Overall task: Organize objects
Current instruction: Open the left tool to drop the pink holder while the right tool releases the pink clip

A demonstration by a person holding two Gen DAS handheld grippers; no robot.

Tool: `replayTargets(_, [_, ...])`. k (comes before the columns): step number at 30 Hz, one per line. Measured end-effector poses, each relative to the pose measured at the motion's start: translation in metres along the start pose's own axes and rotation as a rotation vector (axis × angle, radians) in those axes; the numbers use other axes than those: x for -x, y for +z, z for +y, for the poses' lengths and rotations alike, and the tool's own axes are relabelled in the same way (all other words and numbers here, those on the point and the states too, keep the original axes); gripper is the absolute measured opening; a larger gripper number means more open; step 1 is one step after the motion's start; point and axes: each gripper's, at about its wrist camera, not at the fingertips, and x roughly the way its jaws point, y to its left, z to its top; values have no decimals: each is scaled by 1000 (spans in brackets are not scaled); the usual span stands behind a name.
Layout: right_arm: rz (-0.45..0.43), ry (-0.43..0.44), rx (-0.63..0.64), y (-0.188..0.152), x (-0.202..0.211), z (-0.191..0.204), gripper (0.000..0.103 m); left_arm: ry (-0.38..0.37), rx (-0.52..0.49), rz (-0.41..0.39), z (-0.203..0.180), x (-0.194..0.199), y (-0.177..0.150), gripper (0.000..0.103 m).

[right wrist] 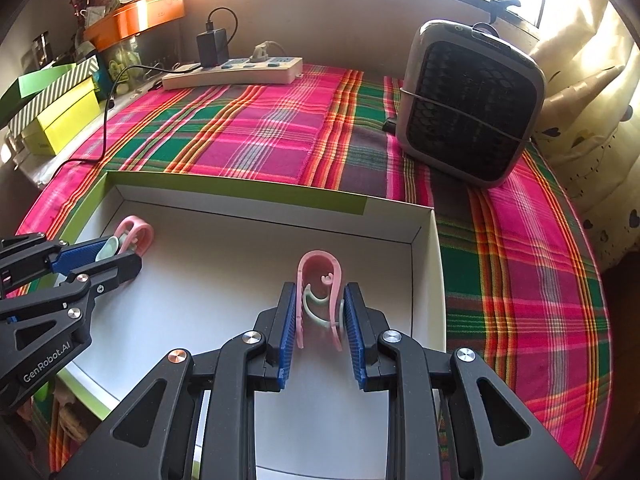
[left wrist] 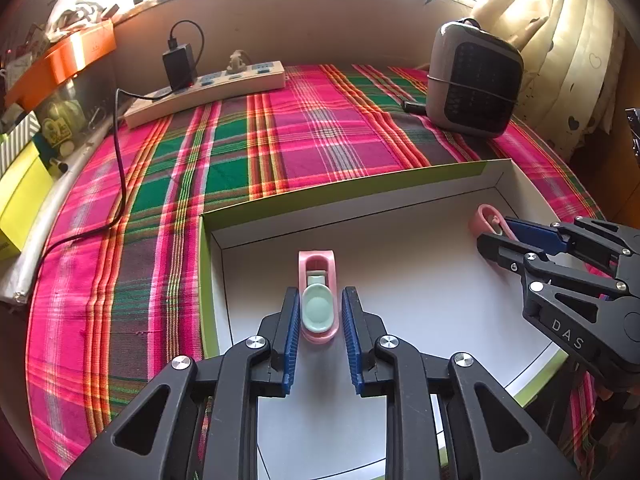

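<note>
A shallow white box with green rim (left wrist: 352, 190) (right wrist: 240, 196) lies on the plaid cloth. My left gripper (left wrist: 320, 312) straddles a pink and mint clothes peg (left wrist: 318, 300) inside the box; small gaps show between pads and peg, and I cannot tell whether it touches. The same peg and gripper show at the left of the right wrist view (right wrist: 132, 236) (right wrist: 104, 254). My right gripper (right wrist: 320, 312) is shut on a second pink and mint peg (right wrist: 320, 284), seen side-on, over the box floor. It also shows in the left wrist view (left wrist: 486, 222) (left wrist: 504, 232).
A grey fan heater (left wrist: 474, 80) (right wrist: 472, 104) stands at the back right. A power strip with a black charger (left wrist: 208, 88) (right wrist: 236, 70) lies at the back, its cable (left wrist: 120, 184) trailing left. Yellow and orange boxes (right wrist: 60, 120) sit at the left; curtain (left wrist: 560, 40) at right.
</note>
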Motion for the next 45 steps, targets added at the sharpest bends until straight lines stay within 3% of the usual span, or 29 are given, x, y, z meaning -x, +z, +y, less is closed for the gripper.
replayTargets(7, [-4,13,-12,-1,3,-1,28,-14,12,2,1,4,-2,28])
replayTargets(9, [-12,13,-16,-2,6,-2,32,-15,22,2,3,6,-3,28])
replayTargets(30, [-106,33,-49,-17,62,-6,32,-22,34,-96,4,67,-19,29])
replayTargets(45, [-150,50,-52,-54,101,-3,32,-24,66,-123,11,98,-53,30])
